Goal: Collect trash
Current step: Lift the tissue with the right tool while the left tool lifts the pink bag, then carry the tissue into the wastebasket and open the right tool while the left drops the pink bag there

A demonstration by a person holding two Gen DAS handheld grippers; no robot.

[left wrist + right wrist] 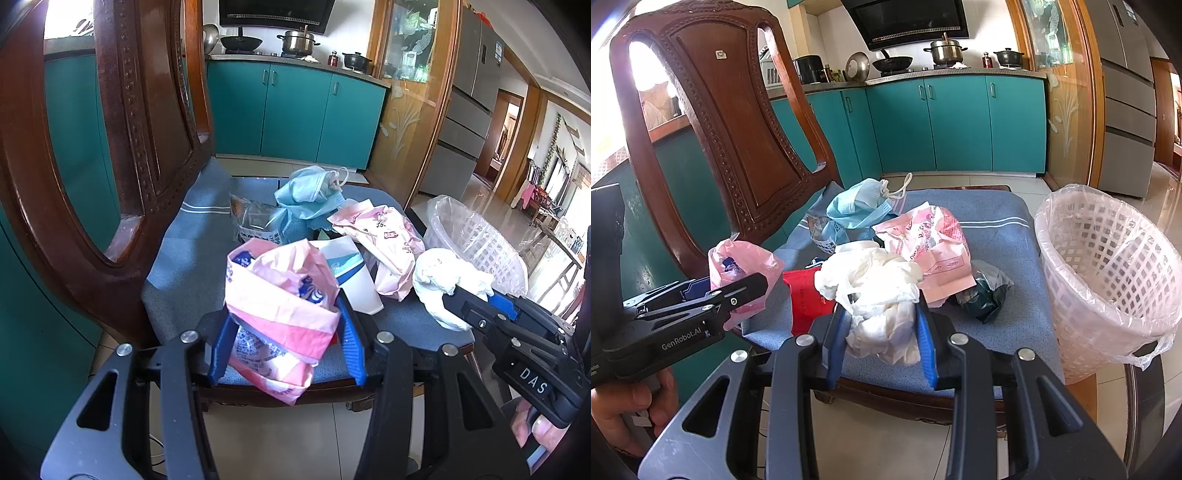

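two grippers, one wastebasket, one chair, roughly seven or eight pieces of trash on the seat cushion. far left: wooden chair back, carved, upright, top cut off in the left wrist view. left gripper has its blue pads pressed against both sides of a pink plastic bag, bag crumpled, standing roughly upright at the near left edge of the seat, its bottom hanging over the front rail. one red packet just right of it, mostly hidden behind the white wad. one paper cup on its side, open end away from camera, long axis running near to far, partly covered by the pink bag. one clear printed wrapper and one blue face mask at the back of the pile, ear loops pointing right. one pink and white printed bag in the middle, flattened, long axis slanting down to the right. right gripper is clamped on a white plastic bag, bunched, at the front middle of the seat. one dark green wrapper right of it, contents hard to make out. far right: one white lattice wastebasket with a clear liner, tilted, leaning against the seat's right edge, base hidden; nothing can be made out inside. one thumb shows under the right gripper, cut off by the frame.
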